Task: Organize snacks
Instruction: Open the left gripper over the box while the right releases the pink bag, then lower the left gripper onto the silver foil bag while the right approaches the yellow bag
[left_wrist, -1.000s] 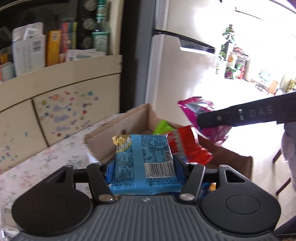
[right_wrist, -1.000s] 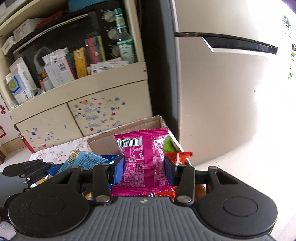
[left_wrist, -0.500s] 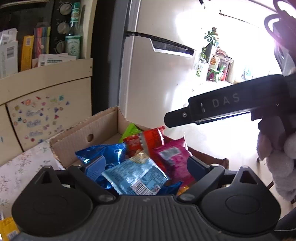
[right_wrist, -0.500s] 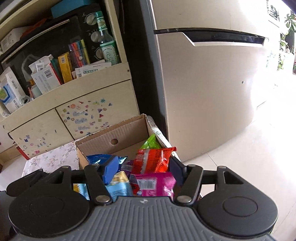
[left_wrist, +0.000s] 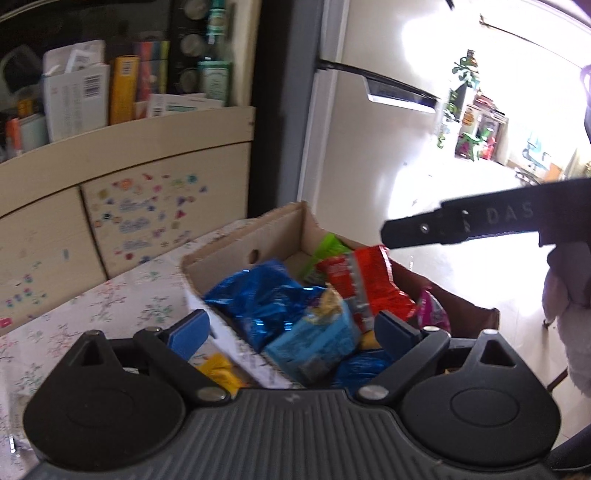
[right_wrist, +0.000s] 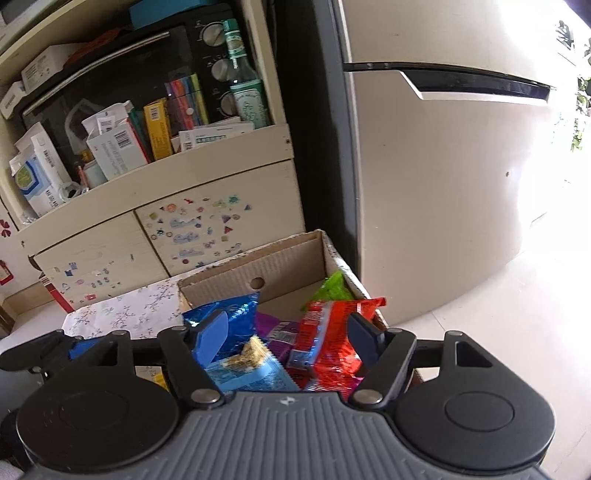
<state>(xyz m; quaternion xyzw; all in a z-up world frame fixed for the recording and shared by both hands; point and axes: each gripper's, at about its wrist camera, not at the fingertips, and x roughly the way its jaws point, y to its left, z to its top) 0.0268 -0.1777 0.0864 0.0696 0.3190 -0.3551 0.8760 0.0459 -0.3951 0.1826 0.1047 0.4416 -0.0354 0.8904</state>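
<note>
Okay, nearest first: my left gripper (left_wrist: 291, 330) has its jaws spread wide with nothing pinched, blue pads (left_wrist: 188, 332) clear of the packets below. My right gripper (right_wrist: 286, 334) is opening at this moment; packets sit behind the gap between its pads but the pads don't press on any. The snacks are all piled in the cardboard box (left_wrist: 240, 247) on the floral tablecloth (left_wrist: 110, 306). Light-blue packet (left_wrist: 314, 347) lies on top nearest me, long axis running away from me toward upper right, print blurred and unreadable; its near end is cut off by the gripper body. Dark blue foil bag (left_wrist: 258, 295) sits crumpled behind it, no clear axis. Red packet (left_wrist: 365, 284) stands tilted on the box's right side, long axis roughly up-down, label too smeared to read. Green packet (left_wrist: 325, 247) is mostly hidden behind the red one, only a corner showing. Pink packet (left_wrist: 434, 306) is barely visible at the right wall. Purple packet (right_wrist: 277, 332) shows only in the right wrist view, partly buried. Yellow item (left_wrist: 218, 369) lies outside the box by the left pad, can't identify. The right gripper's finger (left_wrist: 480, 221) crosses the left view, reading "DAS", rest cut off. Farther back: stickered cabinet (right_wrist: 199, 229), shelf boxes with barcodes, fridge (right_wrist: 443, 184).
</note>
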